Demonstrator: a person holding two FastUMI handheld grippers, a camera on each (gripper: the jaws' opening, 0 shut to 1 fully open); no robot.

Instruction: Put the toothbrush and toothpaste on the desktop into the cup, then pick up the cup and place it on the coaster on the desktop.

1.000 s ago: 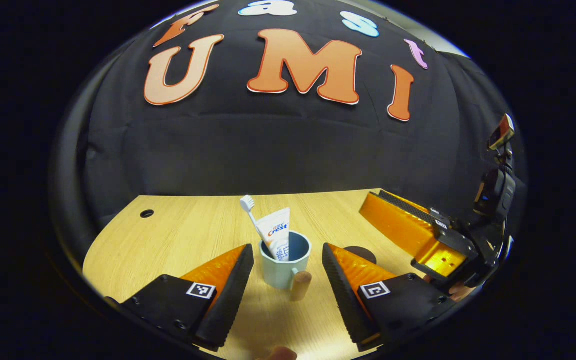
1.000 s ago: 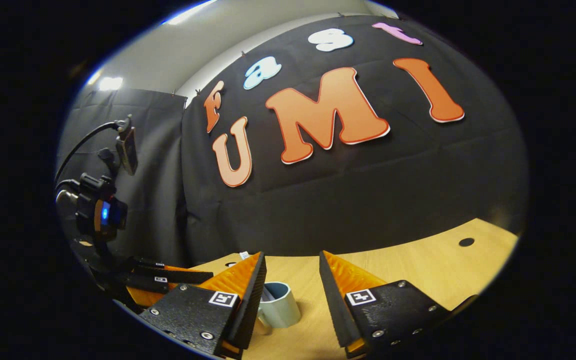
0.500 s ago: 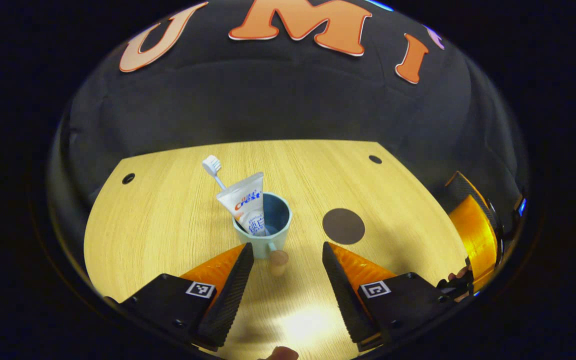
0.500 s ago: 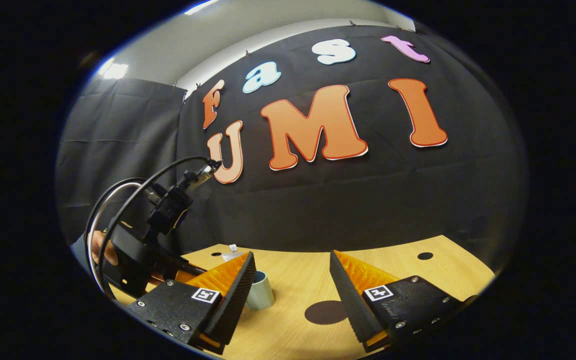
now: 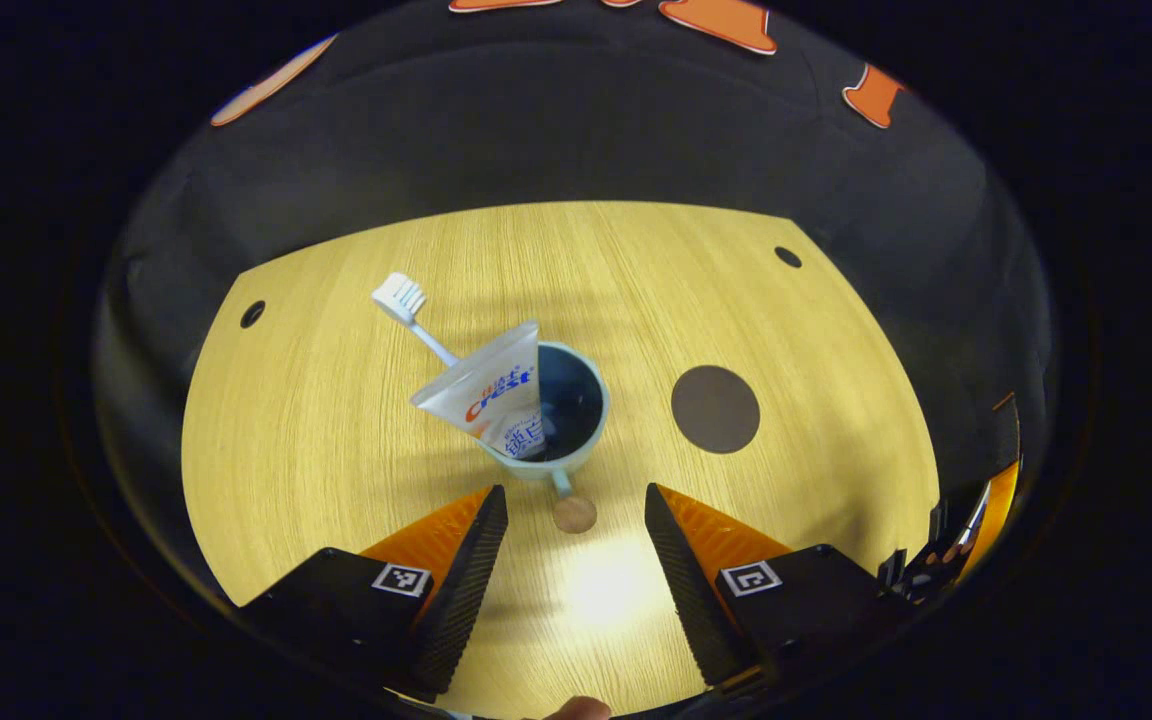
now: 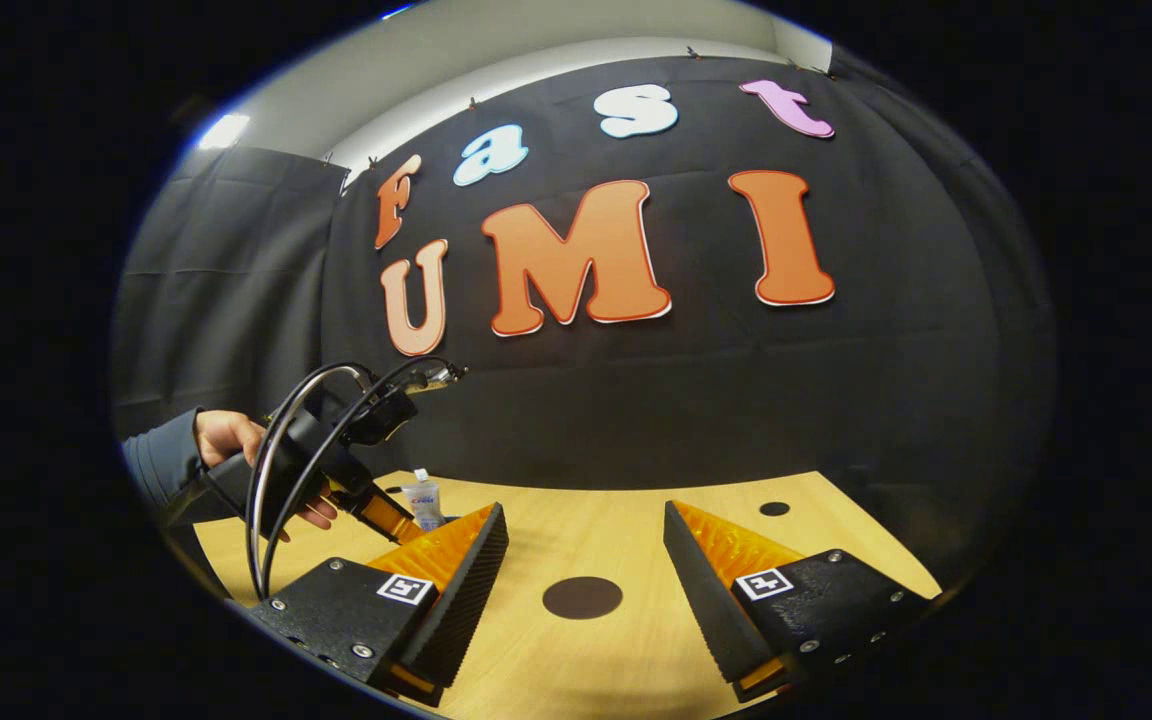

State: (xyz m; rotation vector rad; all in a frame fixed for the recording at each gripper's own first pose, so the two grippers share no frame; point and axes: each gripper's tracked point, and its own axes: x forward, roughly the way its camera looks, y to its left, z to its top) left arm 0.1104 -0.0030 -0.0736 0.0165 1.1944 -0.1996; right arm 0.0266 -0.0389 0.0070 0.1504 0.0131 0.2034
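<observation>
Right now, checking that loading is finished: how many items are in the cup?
2. The toothbrush and the toothpaste both stand in the cup, leaning over its left rim. Anything smaller at the bottom would be hidden.

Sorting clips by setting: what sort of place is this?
Probably a staged recording booth, not a real bathroom: a bare wooden desk against black cloth, with a cup and coaster.

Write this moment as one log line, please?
toothbrush and toothpaste: in cup | cup: on desk, beside coaster | left gripper: open above handle | right gripper: open, empty
</observation>
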